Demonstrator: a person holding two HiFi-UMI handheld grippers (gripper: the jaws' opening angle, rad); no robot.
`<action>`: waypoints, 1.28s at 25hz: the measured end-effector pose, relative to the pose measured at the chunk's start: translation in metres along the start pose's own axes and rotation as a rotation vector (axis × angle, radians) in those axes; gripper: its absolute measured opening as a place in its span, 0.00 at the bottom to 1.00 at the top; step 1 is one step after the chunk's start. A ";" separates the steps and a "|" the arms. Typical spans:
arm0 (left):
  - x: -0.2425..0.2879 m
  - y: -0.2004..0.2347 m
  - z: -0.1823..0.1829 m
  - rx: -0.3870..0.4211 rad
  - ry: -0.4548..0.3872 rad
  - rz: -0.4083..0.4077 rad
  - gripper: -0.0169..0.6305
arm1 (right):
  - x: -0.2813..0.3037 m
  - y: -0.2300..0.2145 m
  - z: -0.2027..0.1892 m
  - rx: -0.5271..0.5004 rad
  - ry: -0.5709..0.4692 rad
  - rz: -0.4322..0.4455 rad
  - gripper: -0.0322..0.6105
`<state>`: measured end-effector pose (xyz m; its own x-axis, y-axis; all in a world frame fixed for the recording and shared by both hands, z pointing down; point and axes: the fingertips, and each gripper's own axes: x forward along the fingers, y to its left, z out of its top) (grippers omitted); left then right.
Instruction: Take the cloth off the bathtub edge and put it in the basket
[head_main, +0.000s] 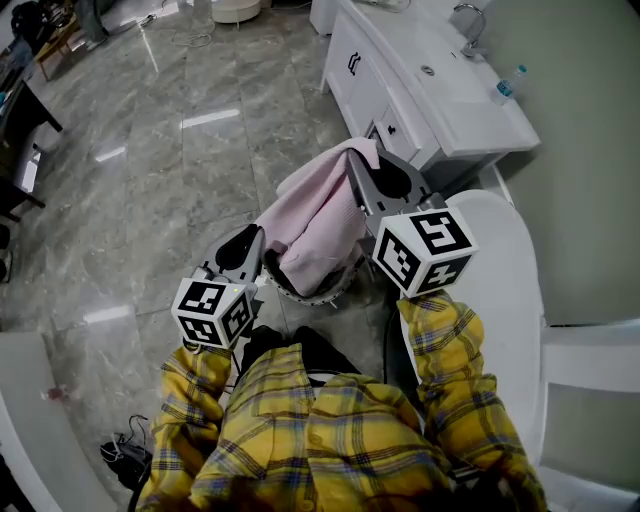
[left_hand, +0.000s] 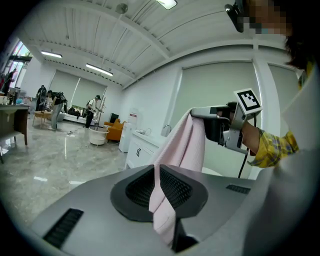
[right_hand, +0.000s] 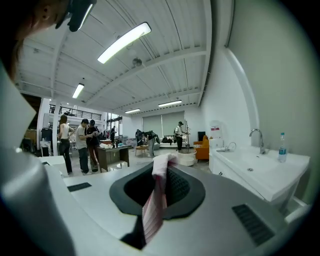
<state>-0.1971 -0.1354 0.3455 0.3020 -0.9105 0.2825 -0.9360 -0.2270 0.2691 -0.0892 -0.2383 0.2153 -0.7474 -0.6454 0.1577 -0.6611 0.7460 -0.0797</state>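
A pink cloth (head_main: 318, 215) hangs stretched between my two grippers, above a round wire basket (head_main: 325, 294) on the floor. My left gripper (head_main: 258, 243) is shut on the cloth's lower end; in the left gripper view the cloth (left_hand: 163, 200) runs pinched between the jaws. Higher up, my right gripper (head_main: 362, 168) is shut on the upper corner, and in the right gripper view a fold of cloth (right_hand: 155, 200) sticks out between the closed jaws. The left gripper view also shows the right gripper (left_hand: 212, 122) holding the cloth's top. The cloth's bottom sags into the basket and hides most of it.
The white bathtub (head_main: 505, 290) lies at my right. A white vanity (head_main: 420, 90) with sink, tap and a bottle (head_main: 507, 84) stands ahead on the right. Grey marble floor (head_main: 170, 170) spreads to the left. People and desks stand far off in the room.
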 end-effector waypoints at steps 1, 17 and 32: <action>0.000 0.000 0.000 0.001 0.002 0.001 0.06 | 0.000 0.000 -0.009 0.005 0.014 -0.001 0.12; 0.035 -0.011 -0.042 -0.006 0.115 -0.012 0.06 | 0.000 -0.025 -0.162 0.154 0.225 -0.070 0.12; 0.083 0.014 -0.117 -0.069 0.257 0.027 0.06 | 0.015 -0.032 -0.310 0.231 0.479 -0.063 0.12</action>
<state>-0.1642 -0.1732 0.4808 0.3218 -0.7961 0.5125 -0.9324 -0.1723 0.3177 -0.0586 -0.2205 0.5256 -0.6277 -0.5005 0.5962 -0.7413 0.6181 -0.2616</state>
